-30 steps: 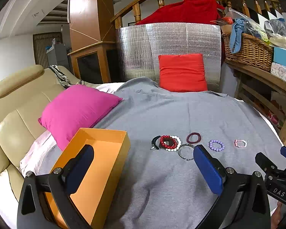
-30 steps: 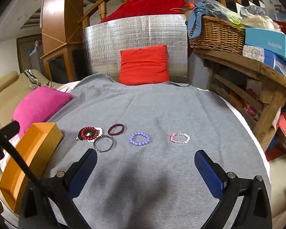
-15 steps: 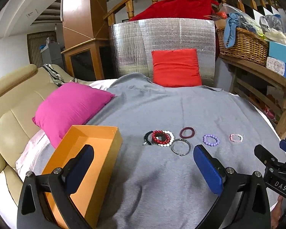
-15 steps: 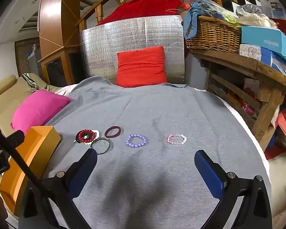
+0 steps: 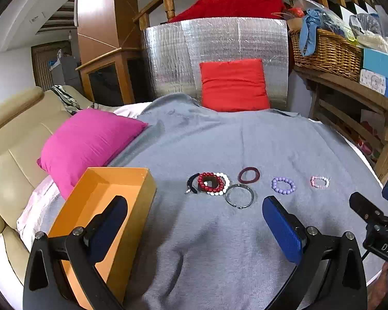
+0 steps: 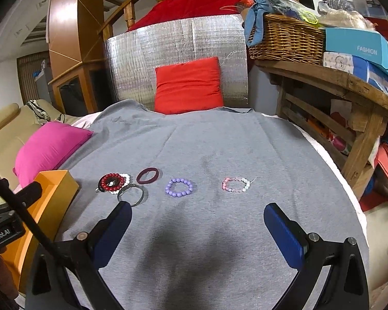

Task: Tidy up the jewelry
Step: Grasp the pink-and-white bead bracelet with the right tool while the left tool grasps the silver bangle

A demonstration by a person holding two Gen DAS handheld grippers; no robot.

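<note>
Fingers on both tools stand spread wide with nothing between them: the left gripper point(image 5: 194, 222) hangs low in its frame with its left finger over the open orange box point(image 5: 103, 222), and the right gripper point(image 6: 198, 230) hangs above bare grey blanket point(image 6: 219, 142) at the bottom of its view. Beyond the right fingers, across the middle of the frame, the jewelry lies in a loose row on the blanket: a pink-and-white bead bracelet point(image 6: 236, 184) right of center and apart from the rest, a purple bead bracelet point(image 6: 179, 187) near center, then a dark maroon ring point(image 6: 148, 175), a thin metal bangle point(image 6: 131, 194) just off the tip of the left finger, and a red bead bracelet point(image 6: 110, 182) stacked on a white bead bracelet point(image 6: 124, 180) at center left. The box sits at the left edge, close to the stacked pieces and well apart from the pink one; it looks empty, so the sorting seems not yet begun. The sensible step is probably a first pick, and the isolated purple or pink bracelet suits the right gripper best. To do it well, lower the fingers so that one side of the loop lies between them, pinch across the beads rather than around the whole circle, press lightly into the soft blanket without gathering cloth, and lift straight before carrying it toward the box. Background clutter, a red cushion point(image 6: 188, 85) and a pink pillow point(image 6: 49, 147), lies far from the work.
</note>
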